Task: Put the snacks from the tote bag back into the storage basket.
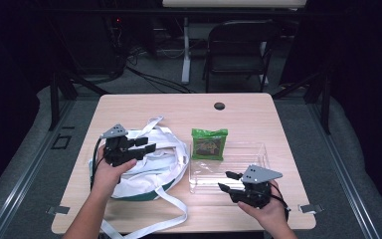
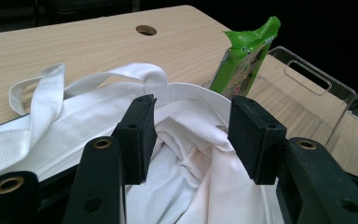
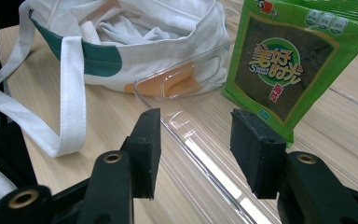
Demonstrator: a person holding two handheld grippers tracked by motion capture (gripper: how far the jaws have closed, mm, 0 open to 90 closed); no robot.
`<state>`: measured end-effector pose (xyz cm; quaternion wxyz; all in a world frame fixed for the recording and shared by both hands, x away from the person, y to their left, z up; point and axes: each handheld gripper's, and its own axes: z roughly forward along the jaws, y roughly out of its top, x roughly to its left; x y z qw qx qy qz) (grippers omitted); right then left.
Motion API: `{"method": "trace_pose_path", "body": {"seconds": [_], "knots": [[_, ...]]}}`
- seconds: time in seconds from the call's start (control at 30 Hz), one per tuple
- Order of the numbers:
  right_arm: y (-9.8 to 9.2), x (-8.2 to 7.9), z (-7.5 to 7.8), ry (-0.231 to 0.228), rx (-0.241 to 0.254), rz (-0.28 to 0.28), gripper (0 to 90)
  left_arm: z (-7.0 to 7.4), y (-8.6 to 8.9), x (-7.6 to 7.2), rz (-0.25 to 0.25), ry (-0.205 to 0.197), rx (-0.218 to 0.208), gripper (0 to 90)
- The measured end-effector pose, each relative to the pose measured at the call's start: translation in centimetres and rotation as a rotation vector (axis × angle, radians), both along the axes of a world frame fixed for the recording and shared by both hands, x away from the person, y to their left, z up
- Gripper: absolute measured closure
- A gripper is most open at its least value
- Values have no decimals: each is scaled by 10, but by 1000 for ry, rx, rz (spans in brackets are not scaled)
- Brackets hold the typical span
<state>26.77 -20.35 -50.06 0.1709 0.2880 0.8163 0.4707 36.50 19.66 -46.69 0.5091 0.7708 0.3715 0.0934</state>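
A white tote bag (image 1: 149,159) with a green band lies open on the left half of the wooden table (image 1: 238,114). My left gripper (image 1: 149,145) hovers over the bag's mouth. In the left gripper view its jaws (image 2: 191,135) stand open above the crumpled white lining (image 2: 182,177), with nothing between the pads. A green snack packet (image 1: 209,143) leans upright against the far left corner of a clear plastic tray (image 1: 248,154). My right gripper (image 1: 226,180) is open at the tray's near wall. In the right gripper view (image 3: 196,149) it faces the packet (image 3: 284,60) and the bag (image 3: 135,32).
The bag's long strap (image 1: 169,219) trails to the table's front edge. A round cable hole (image 1: 219,106) sits near the far edge. A black folding chair (image 1: 238,50) stands behind the table. Bare wood lies right of the tray.
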Motion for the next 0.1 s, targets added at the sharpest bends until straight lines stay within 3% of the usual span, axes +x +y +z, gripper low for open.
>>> {"method": "trace_pose_path", "body": {"seconds": [0.1], "knots": [[-1,2,3,-10,2,-3,529,1,1,0,8,-5,-1,501]]}}
